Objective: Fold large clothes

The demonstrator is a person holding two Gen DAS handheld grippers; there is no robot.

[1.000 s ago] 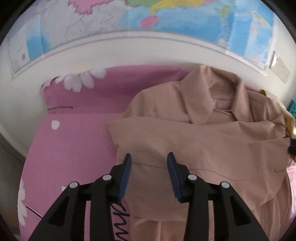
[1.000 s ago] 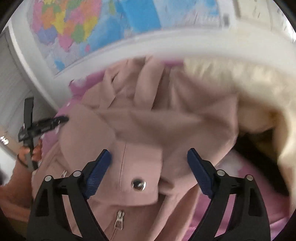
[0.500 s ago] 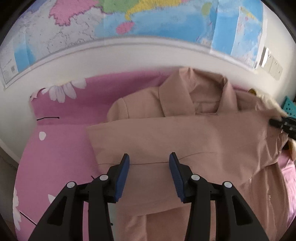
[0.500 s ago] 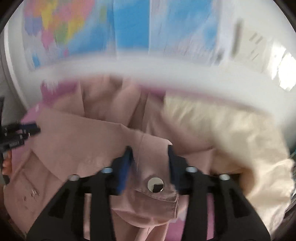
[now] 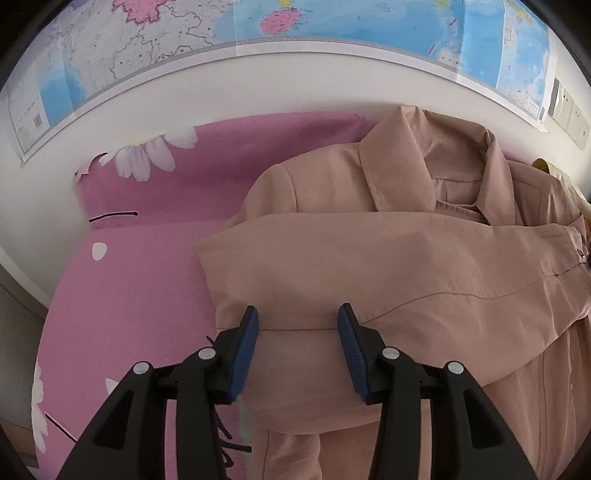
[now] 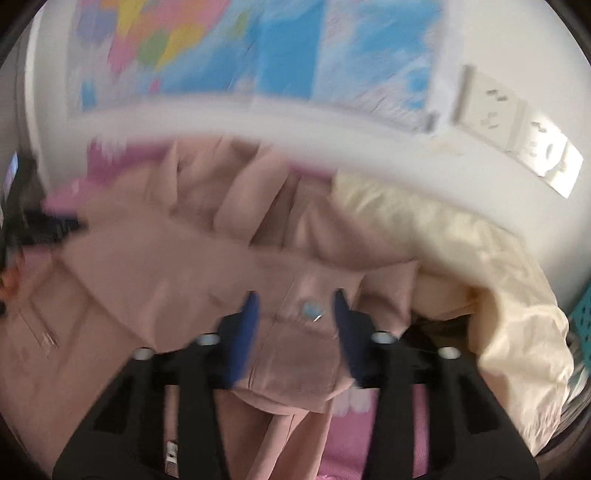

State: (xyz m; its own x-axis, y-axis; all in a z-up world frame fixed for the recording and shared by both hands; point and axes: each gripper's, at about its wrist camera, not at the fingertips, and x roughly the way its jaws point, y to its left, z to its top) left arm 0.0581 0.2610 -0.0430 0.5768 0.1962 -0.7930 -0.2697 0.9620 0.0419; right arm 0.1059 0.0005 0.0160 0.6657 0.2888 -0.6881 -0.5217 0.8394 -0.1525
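A dusty-pink jacket point(image 5: 406, 258) lies collar-up on the pink flowered bed sheet point(image 5: 129, 288), with one sleeve folded across its chest. My left gripper point(image 5: 299, 325) is shut on a fold of that sleeve near its seam. In the blurred right wrist view, the jaws of my right gripper point(image 6: 295, 314) are closing on the jacket's cuff point(image 6: 303, 350), and its snap button point(image 6: 310, 308) sits between the pads. The left gripper point(image 6: 40, 225) shows at that view's left edge.
A cream garment point(image 6: 480, 258) is heaped at the right against the white wall. A map point(image 5: 332, 26) hangs above the bed, with wall sockets point(image 6: 517, 125) to its right. A teal basket point(image 6: 581, 314) shows at the far right edge.
The right gripper's jaws have gone from wide apart to narrow around the cuff, and its view has swung right. The sleeve has been drawn flatter across the jacket's chest.
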